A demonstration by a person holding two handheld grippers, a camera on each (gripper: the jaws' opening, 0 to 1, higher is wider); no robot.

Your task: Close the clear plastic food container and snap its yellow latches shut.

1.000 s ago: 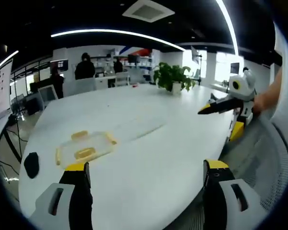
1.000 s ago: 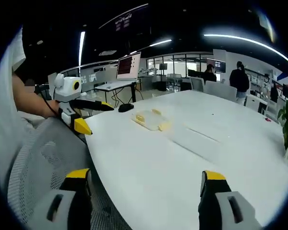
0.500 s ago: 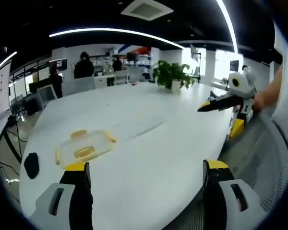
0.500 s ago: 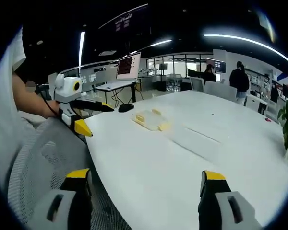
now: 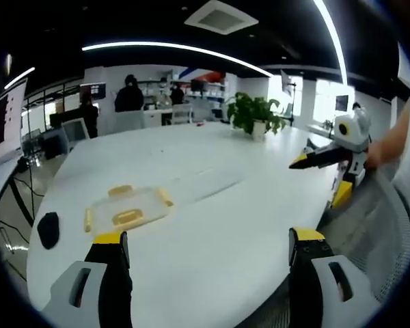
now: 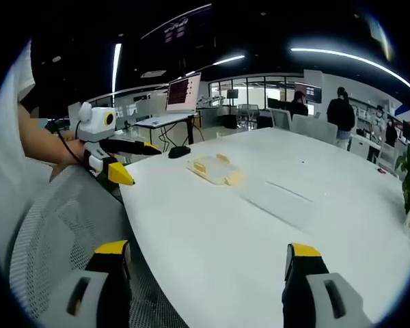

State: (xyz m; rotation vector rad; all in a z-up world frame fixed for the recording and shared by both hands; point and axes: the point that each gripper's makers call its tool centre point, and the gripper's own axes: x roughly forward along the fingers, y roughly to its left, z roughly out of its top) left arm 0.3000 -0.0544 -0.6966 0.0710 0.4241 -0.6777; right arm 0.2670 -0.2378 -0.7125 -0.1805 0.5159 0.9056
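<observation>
1. The left gripper, jaws spread and empty, fills the lower frame.
2. The container now lies nearer, lower left on the table; the reach has begun, nothing closed yet.
3. The right gripper, also spread, has barely moved.
4. The plant stands upper right.

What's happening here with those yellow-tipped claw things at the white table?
A person holds a two-jaw gripper in each hand at the edge of a big white table. Both the left gripper and the right gripper are open and hold nothing. The clear plastic food container with yellow latches sits out on the table, apart from both grippers, beside a dark computer mouse. Nothing has touched it yet.
</observation>
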